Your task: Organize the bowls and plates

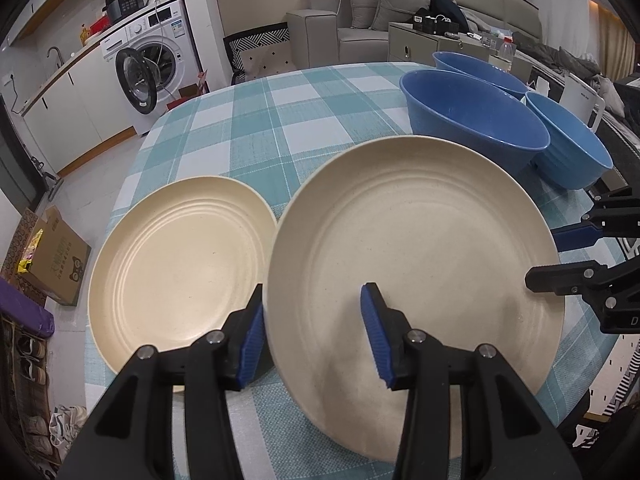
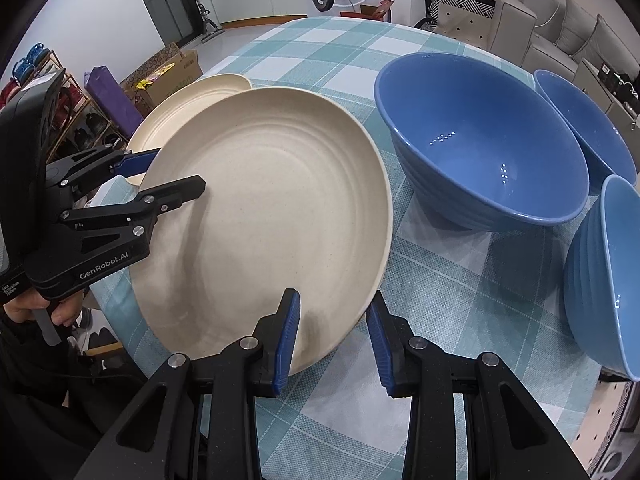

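A large cream plate [image 1: 420, 240] [image 2: 272, 200] sits raised at the near side of the checked table [image 1: 240, 120], its left edge lapping over a smaller cream plate [image 1: 180, 256] [image 2: 188, 100]. My left gripper [image 1: 314, 292] [image 2: 178, 170] is shut on the large plate's left rim, one finger on top and one beneath. My right gripper [image 2: 333, 298] [image 1: 544, 258] is shut on the opposite rim the same way. Three blue bowls stand to the right: a big one [image 1: 476, 120] [image 2: 480, 148], one behind it [image 1: 480, 68] [image 2: 580, 120], and one at the far right [image 1: 572, 148] [image 2: 608, 272].
The table's left edge runs close to the small plate. On the floor beyond it are a cardboard box [image 1: 56, 256] and a shoe rack. A washing machine [image 1: 152, 68] and a sofa [image 1: 360, 12] stand further back. A person's hand [image 2: 36, 308] grips the left tool.
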Demonstrator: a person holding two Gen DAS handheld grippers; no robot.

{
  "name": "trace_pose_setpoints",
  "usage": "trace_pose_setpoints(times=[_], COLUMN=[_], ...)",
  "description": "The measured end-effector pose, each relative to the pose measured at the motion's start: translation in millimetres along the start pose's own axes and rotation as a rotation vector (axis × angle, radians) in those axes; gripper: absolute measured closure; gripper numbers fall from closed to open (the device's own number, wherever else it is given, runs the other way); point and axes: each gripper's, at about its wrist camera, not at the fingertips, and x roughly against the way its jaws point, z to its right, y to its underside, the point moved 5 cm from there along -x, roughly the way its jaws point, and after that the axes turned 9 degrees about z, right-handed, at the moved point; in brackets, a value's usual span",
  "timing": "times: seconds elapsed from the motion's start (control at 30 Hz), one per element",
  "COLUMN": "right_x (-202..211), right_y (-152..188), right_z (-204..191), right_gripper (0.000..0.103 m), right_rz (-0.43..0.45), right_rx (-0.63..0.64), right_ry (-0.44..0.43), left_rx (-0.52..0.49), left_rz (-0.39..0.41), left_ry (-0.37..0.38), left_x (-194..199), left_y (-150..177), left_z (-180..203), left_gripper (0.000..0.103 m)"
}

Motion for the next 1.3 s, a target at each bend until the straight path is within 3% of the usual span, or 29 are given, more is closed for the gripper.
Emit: trace_pose_setpoints(times=[0.53,0.9,1.17,1.3], right_x=[-6.0,-2.7,3.4,5.1], right_y=[3.3,5.6,10.2,11.9], right_z=[-1.8,-2.0,-0.8,-5.9], right_gripper=[0.068,0.068,0.067,0.057], right_rz=[-0.003,0.013,0.030,0.044], right_rx=[0.011,0.011,0.045,0.081], right_ry=[0.018,0.011,0.052,0.054], left_rx=[-0.035,-0.171,-0.216,-0.189], left_rz=[0.003,0.020,0.022,0.020], left_ry=[-0.020,-0.104,-0.096,-0.088], left_x=[-4.4,-3.8,-4.5,-3.0], left_y=[0.6,2.6,4.2,5.2], left_z=[2.1,11.0,20.9,16.0], left_gripper=[0.057,0.054,0.049,0.043])
